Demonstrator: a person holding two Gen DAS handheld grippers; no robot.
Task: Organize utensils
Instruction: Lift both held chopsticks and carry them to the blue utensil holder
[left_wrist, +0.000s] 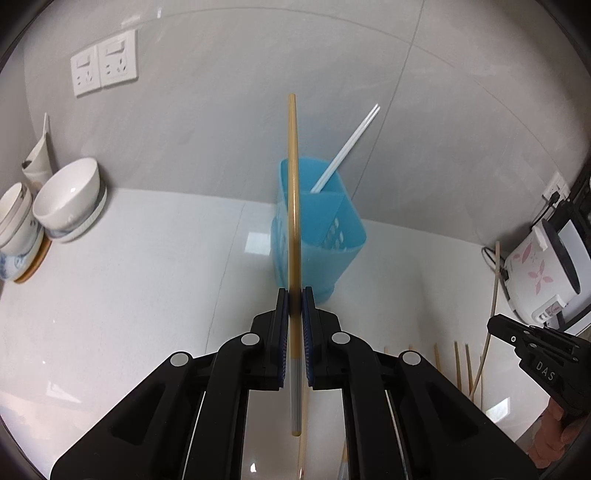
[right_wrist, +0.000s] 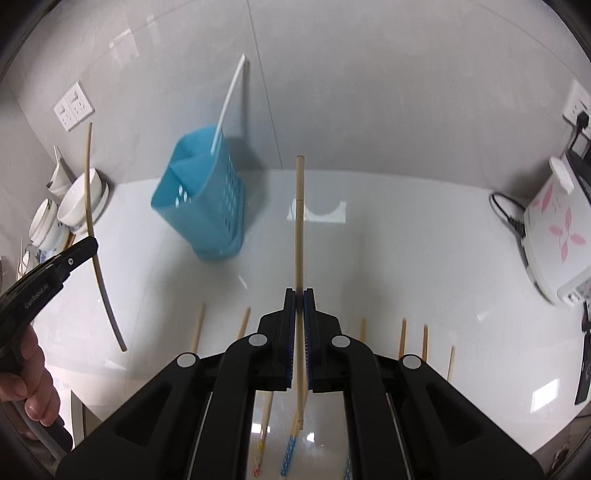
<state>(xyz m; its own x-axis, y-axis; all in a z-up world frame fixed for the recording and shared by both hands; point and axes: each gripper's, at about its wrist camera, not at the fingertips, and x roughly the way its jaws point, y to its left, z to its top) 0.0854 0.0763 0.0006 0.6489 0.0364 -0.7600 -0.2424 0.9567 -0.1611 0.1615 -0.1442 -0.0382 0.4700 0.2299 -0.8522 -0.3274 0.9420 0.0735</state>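
Observation:
A blue perforated utensil holder (left_wrist: 317, 229) stands on the white counter by the wall, with white chopsticks (left_wrist: 347, 147) leaning in it. It also shows in the right wrist view (right_wrist: 203, 195). My left gripper (left_wrist: 294, 295) is shut on a bamboo chopstick (left_wrist: 293, 184) that stands upright in front of the holder. My right gripper (right_wrist: 298, 295) is shut on another bamboo chopstick (right_wrist: 299, 221), held upright right of the holder. The left gripper (right_wrist: 79, 251) and its chopstick (right_wrist: 88, 184) show at the left of the right wrist view. Several loose chopsticks (right_wrist: 402, 336) lie on the counter below.
White bowls (left_wrist: 70, 199) stack at the left by the wall. A rice cooker (left_wrist: 539, 269) with a flower print stands at the right, also in the right wrist view (right_wrist: 554, 229). Wall sockets (left_wrist: 103, 62) sit above the counter.

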